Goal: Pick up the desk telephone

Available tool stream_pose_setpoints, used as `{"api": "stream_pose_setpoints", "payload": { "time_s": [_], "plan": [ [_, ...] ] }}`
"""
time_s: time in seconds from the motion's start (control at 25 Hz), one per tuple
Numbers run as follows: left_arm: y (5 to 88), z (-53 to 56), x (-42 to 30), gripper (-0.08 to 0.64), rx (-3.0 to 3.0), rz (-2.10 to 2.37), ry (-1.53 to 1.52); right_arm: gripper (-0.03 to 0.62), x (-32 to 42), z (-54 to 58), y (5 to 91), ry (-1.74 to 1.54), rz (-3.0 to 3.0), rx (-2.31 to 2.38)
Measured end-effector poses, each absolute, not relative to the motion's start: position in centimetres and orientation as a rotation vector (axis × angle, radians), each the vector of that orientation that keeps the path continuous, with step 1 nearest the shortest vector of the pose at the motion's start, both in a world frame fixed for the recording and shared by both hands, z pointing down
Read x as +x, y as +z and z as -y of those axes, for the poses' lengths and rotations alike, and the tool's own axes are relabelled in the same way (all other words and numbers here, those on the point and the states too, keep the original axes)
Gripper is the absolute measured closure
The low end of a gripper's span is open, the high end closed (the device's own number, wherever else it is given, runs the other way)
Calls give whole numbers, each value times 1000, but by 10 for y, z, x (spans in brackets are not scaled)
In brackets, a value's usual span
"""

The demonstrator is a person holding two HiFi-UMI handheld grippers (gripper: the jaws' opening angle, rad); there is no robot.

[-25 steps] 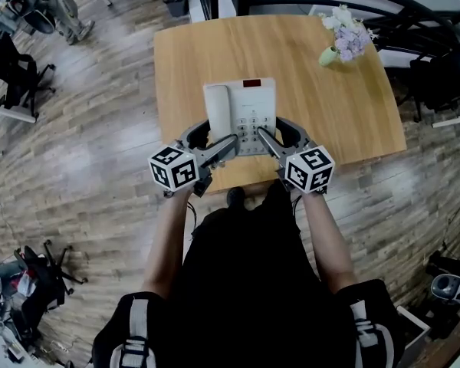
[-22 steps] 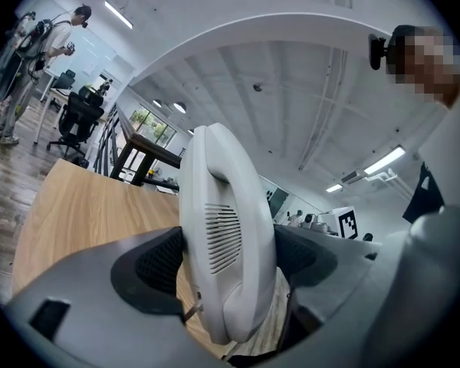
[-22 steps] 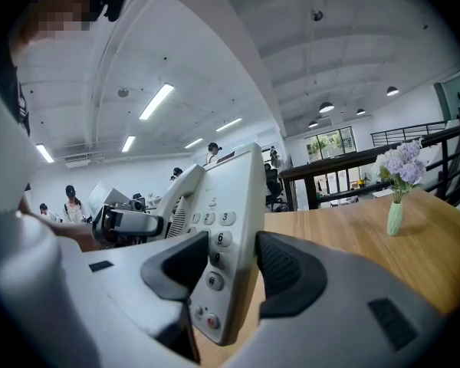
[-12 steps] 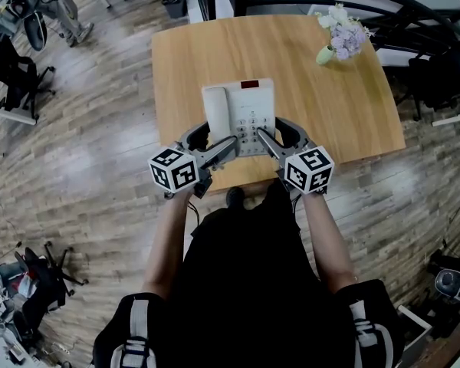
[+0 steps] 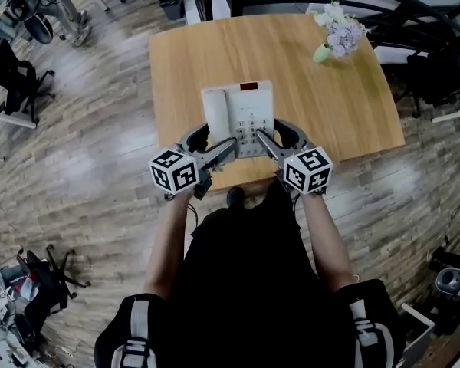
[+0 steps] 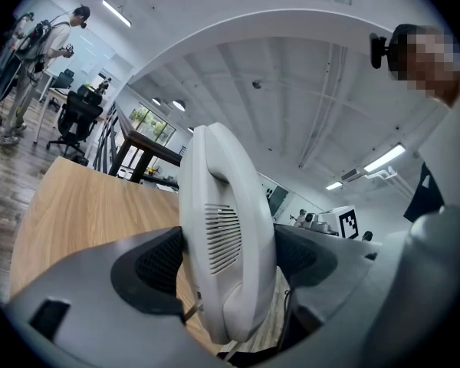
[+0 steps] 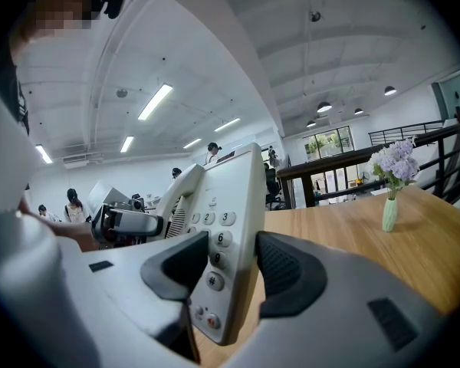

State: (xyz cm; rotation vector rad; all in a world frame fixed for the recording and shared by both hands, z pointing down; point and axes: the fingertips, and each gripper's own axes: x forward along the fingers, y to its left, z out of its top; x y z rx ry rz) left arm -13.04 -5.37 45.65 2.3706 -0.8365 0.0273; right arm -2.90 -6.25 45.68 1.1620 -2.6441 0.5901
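The phone (image 5: pixel 238 113) sits at the near edge of the table (image 5: pixel 330 106); I can't tell if it's off the wood yet. My left gripper (image 6: pixel 228 261) is clamped on its handset (image 6: pixel 224 205), and my right gripper (image 7: pixel 231 271) is clamped wide on the keypad side. I'd raise the 2 together and level, or the handset may pop off. Vase of flowers (image 5: pixel 336 37) at far corner, wood floor (image 5: pixel 84 152), office chairs (image 5: pixel 15 75).

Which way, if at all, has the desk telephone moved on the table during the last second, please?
No. The desk telephone keeps its place against the front edge of the table; only the view itself drifted slightly.
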Motion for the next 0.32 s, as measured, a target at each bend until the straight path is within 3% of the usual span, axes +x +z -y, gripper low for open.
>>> {"api": "stream_pose_setpoints", "payload": {
  "time_s": [0.32],
  "plan": [
    [458, 53, -126, 183, 2367, 833, 32, 377, -25, 62, 459, 599, 2637, 1165]
  ]
}}
